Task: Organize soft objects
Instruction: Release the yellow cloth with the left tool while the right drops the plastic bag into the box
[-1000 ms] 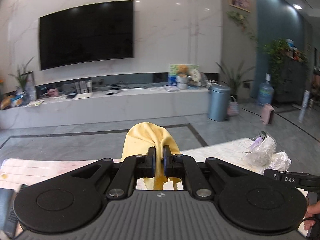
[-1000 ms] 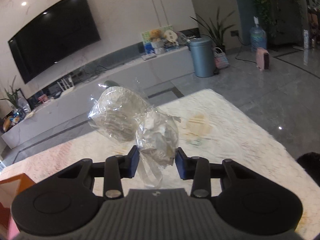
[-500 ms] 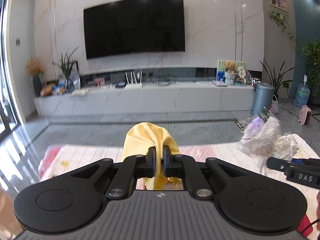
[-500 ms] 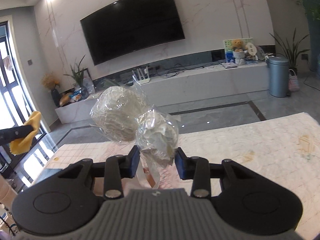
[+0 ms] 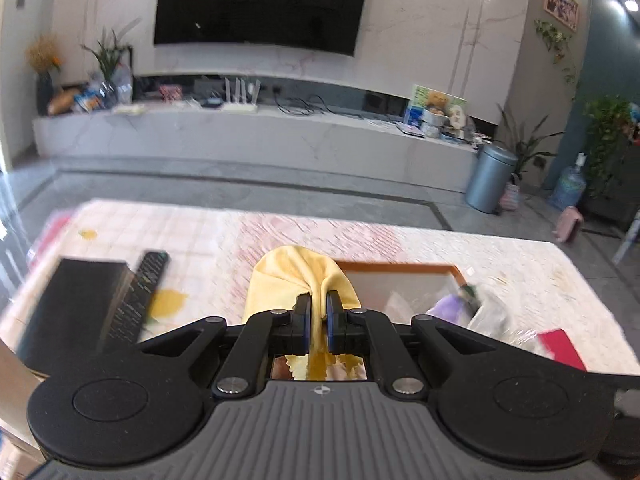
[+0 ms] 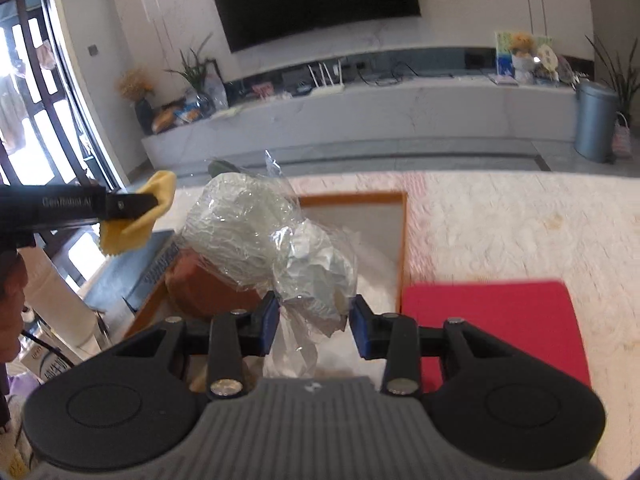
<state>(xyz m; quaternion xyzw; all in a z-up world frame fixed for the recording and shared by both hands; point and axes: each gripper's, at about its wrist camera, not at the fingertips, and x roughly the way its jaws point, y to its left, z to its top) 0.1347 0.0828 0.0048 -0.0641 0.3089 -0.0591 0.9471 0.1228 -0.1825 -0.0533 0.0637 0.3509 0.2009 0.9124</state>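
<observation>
Left gripper (image 5: pixel 316 322) is clenched on the yellow cloth (image 5: pixel 300 276), which puffs out toward 12 o'clock of the pads. Right gripper (image 6: pixel 314 322) grips the crinkled plastic bundle (image 6: pixel 276 240), which bulges toward 11 o'clock. A second ago both views looked out past the table's far edge; now both have swung round over the table (image 5: pixel 400 240), and an orange-rimmed tray (image 6: pixel 356 216) has come into view at 12 o'clock of the right fingers, a red mat (image 6: pixel 492 320) at 3 o'clock. Both loads look carried toward the tray for drop-off
</observation>
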